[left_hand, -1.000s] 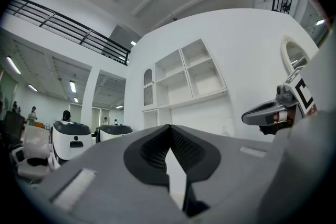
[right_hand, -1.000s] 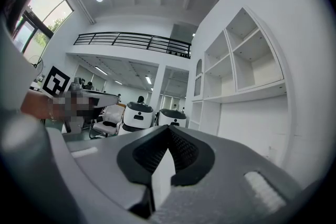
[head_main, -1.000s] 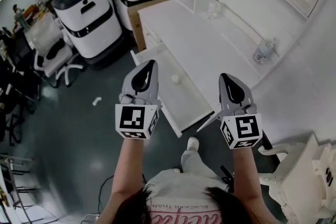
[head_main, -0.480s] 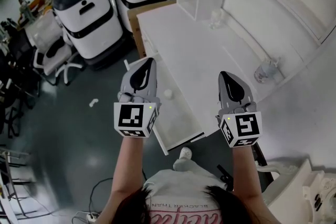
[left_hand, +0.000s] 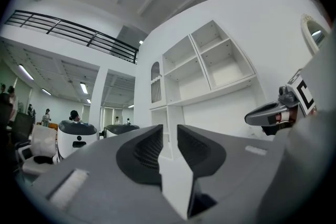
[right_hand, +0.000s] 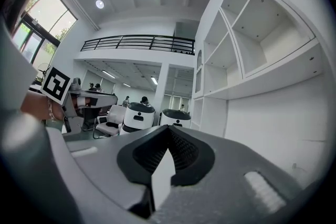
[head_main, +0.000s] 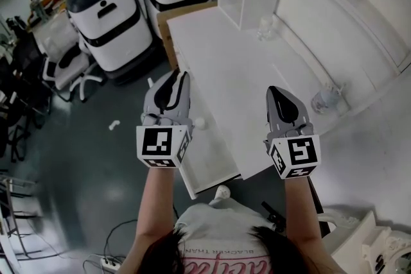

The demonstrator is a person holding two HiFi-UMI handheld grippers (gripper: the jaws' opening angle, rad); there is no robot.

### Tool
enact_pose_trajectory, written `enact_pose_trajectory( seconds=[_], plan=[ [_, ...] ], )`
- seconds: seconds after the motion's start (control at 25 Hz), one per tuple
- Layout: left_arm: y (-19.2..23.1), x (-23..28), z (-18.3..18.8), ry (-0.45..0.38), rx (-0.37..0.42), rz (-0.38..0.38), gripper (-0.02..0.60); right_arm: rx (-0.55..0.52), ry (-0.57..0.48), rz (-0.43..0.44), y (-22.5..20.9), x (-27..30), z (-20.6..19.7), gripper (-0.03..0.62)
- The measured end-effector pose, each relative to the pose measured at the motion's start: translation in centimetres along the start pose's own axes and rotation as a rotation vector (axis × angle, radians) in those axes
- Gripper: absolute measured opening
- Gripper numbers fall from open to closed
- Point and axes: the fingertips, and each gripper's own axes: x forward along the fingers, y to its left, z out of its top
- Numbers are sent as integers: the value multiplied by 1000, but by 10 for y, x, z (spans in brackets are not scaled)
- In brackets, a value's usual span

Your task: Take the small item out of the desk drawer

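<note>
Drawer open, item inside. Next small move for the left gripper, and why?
Probably lower the left gripper toward the small white item in the open drawer. Its fingers have just been opening with nothing between them, and the item lies just right of it in the head view.

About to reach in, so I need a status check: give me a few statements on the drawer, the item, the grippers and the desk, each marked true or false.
1. The drawer is open. True.
2. The left gripper holds the item. False: the item lies in the drawer. The jaws have just been opening, stand slightly apart and have nothing between them.
3. The right gripper is shut and empty. True.
4. The desk has nothing on it. False: a jar stands on it.
</note>
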Motion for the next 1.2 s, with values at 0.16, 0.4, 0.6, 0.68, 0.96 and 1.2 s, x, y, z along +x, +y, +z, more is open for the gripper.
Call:
enact_pose_trajectory(
  seconds=[0.16, 0.4, 0.6, 0.68, 0.96, 1.2],
  plan=[
    [1, 10, -5, 21, -3, -2, 188, 5, 4, 16, -6, 10, -3, 0],
    [5, 18, -12, 40, -22, 11, 336, 10, 14, 31, -10, 19, -9, 0],
    [8, 24, -18, 52, -25, 16, 451, 14, 22, 28, -13, 25, -12, 0],
    [9, 24, -21, 60, -23, 14, 451, 18, 28, 25, -13, 25, -14, 0],
    [11, 22, -42, 110, -29, -6, 437, 39, 74, 10, -7, 24, -31, 0],
    [8, 17, -80, 190, -55, -36, 428, 64, 145, -13, -2, 19, -60, 0]
  ],
)
